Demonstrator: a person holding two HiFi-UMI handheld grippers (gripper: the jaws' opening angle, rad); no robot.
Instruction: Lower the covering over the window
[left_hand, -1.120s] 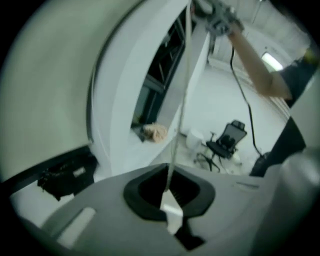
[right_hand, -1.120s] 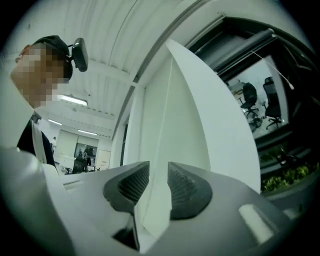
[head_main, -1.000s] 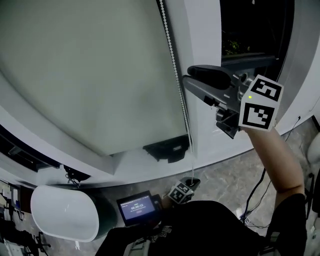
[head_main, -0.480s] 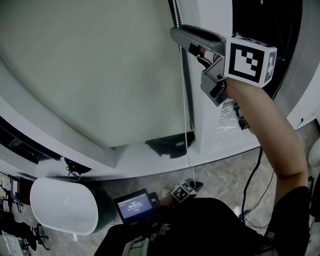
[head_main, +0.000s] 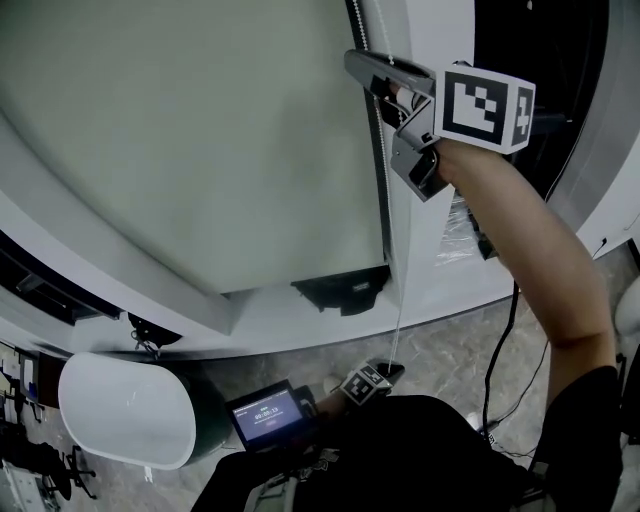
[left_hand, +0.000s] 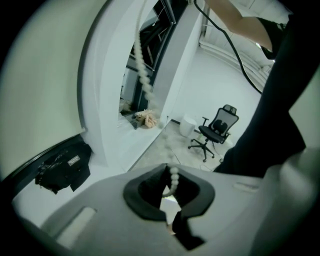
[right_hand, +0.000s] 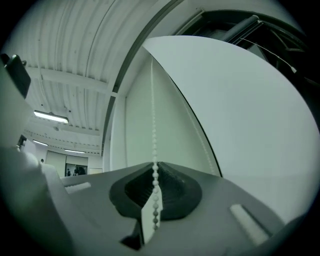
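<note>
Head view looks down; gripper views share the chain (left_hand: 173, 176)

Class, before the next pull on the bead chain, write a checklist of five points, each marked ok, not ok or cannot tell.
1. Is the right gripper shut on the chain: ok.
2. Is the left gripper shut on the chain lower down: ok.
3. Does the chain run straight between the grippers: ok.
4. Is the gripped strand the one that lowers: cannot tell.
5. Is the blind fully down: cannot tell.
</note>
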